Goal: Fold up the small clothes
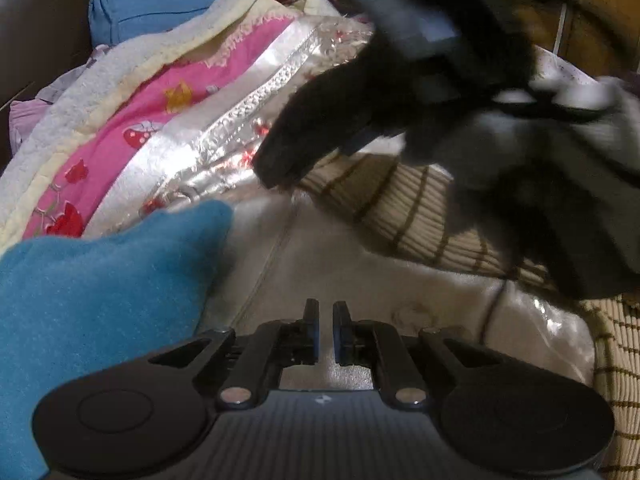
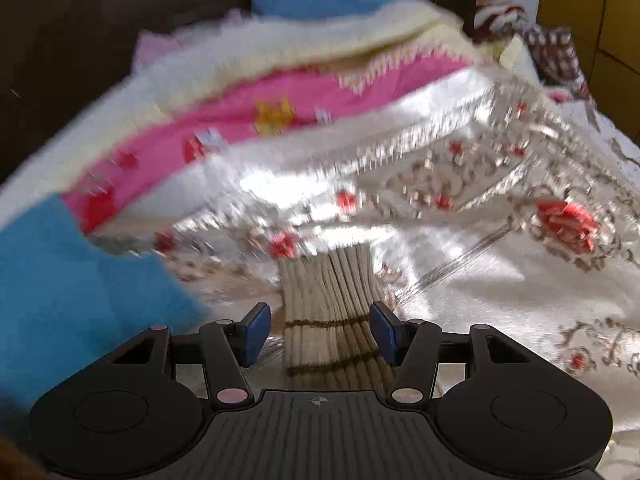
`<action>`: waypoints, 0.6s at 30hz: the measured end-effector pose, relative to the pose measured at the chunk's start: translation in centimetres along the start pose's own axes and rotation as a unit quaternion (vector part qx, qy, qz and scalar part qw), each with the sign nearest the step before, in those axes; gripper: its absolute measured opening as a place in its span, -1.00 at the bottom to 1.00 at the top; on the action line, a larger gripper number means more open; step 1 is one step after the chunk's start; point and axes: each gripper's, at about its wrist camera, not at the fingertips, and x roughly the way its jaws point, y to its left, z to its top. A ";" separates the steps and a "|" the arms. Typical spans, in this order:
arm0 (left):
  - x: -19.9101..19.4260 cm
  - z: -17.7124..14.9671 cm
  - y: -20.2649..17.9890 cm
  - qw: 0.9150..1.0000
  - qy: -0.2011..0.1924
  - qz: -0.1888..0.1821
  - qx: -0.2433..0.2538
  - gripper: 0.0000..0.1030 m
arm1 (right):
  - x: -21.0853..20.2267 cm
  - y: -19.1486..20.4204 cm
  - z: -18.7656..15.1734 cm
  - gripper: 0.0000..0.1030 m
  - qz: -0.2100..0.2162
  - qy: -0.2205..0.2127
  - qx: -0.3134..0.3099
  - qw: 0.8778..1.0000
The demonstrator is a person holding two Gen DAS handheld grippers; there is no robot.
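Observation:
A beige ribbed garment with thin brown stripes (image 2: 328,292) lies on the shiny white bedcover (image 2: 500,288). My right gripper (image 2: 320,332) stands open around a bunched part of it. Its blue pads (image 2: 256,328) flank the cloth without squeezing it. In the left wrist view the same striped garment (image 1: 420,208) spreads at the right, under a blurred black shape (image 1: 400,92) that hangs over it. My left gripper (image 1: 326,330) is shut above the bare bedcover, with nothing between its fingers.
A teal fleece cloth (image 1: 100,300) lies at the left. Behind it is a pile made of a pink strawberry-print blanket (image 1: 132,128) and a cream fleece (image 1: 100,68). A blue pillow (image 1: 148,8) leans on the dark headboard. The right wrist view is motion-blurred.

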 end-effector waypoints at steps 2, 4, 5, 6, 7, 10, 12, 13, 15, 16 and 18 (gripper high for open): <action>0.0 -0.4 -0.1 1.000 0.004 -0.001 0.005 -0.67 | 1.5 0.0 -0.2 -0.02 0.001 0.019 0.007 1.000; -0.1 -0.6 -0.2 1.000 0.007 -0.001 0.010 -0.67 | 1.4 0.1 -0.7 -0.38 -0.013 0.012 0.004 1.000; -0.1 -0.7 -0.4 1.000 0.008 0.000 0.015 -0.67 | 0.9 0.0 -0.9 -0.79 -0.022 0.010 0.003 1.000; -0.1 -0.4 -0.5 1.000 0.009 -0.001 0.017 -0.67 | 0.3 -0.4 -1.0 -0.80 -0.023 0.006 0.010 1.000; -0.2 -0.4 -0.7 1.000 0.007 -0.001 0.020 -0.67 | -0.9 -1.2 -1.1 -0.82 -0.015 -0.005 0.026 1.000; -1.0 0.3 -2.3 0.999 -0.005 -0.011 0.030 -0.67 | -6.6 -4.2 -2.2 -0.82 0.004 -0.053 0.088 0.995; -1.9 1.0 -4.1 0.999 -0.018 -0.025 0.044 -0.67 | -11.4 -7.0 -3.6 -0.83 0.011 -0.089 0.139 0.986; -2.3 1.4 -5.3 0.998 -0.027 -0.033 0.055 -0.67 | -14.0 -8.5 -4.7 -0.83 0.007 -0.108 0.164 0.981; -3.3 1.9 -8.0 0.995 -0.043 -0.046 0.077 -0.67 | -18.7 -11.4 -7.2 -0.83 -0.008 -0.138 0.206 0.969; -3.9 2.2 -9.6 0.993 -0.053 -0.053 0.090 -0.67 | -21.0 -12.9 -8.8 -0.83 -0.016 -0.151 0.227 0.962; -4.6 2.4 -12.6 0.989 -0.066 -0.070 0.109 -0.67 | -25.4 -15.6 -12.3 -0.82 -0.031 -0.171 0.275 0.946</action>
